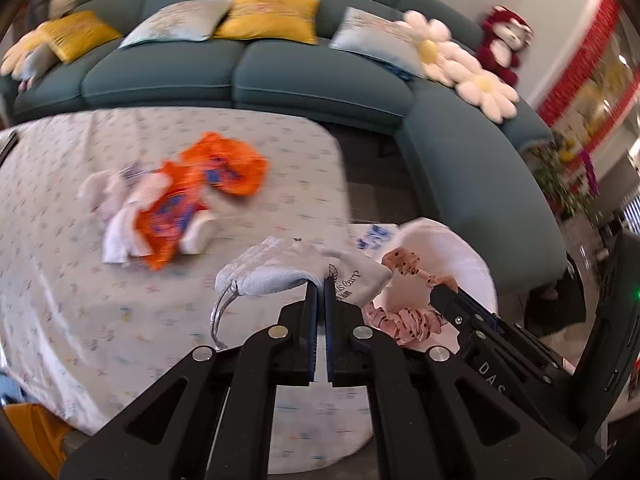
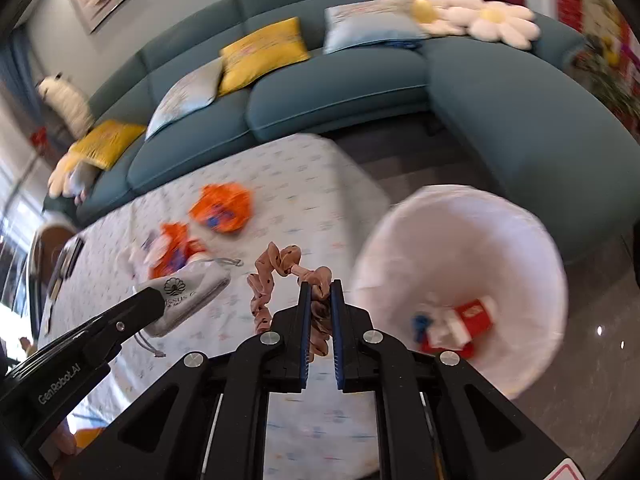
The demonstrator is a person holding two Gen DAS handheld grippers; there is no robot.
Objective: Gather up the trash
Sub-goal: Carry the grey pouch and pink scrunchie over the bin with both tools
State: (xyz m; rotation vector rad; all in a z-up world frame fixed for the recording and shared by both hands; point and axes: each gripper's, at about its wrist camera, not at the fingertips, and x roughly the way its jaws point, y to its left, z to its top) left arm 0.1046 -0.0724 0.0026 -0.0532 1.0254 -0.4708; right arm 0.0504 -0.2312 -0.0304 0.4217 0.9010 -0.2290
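My left gripper (image 1: pixel 321 285) is shut on a grey drawstring pouch (image 1: pixel 280 270) with printed lettering, held above the table's right end. That pouch (image 2: pixel 188 296) also shows at the left of the right wrist view. My right gripper (image 2: pixel 321 285) is shut on a pink dotted scrunchie (image 2: pixel 276 276), which hangs in the air beside the pouch. The scrunchie (image 1: pixel 404 268) appears just right of the left fingers. A white-lined bin (image 2: pixel 500 240) stands on the floor right of the table, with red and white wrappers (image 2: pixel 460 324) inside. Orange wrappers and white tissues (image 1: pixel 176 204) lie on the table.
The table wears a pale patterned cloth (image 1: pixel 80 300). A teal sofa (image 1: pixel 320 76) with yellow and pale cushions curves behind and to the right. Flower cushions (image 1: pixel 460 64) and a red plush toy (image 1: pixel 504 44) sit at its corner. Dark floor (image 1: pixel 372 184) separates table and sofa.
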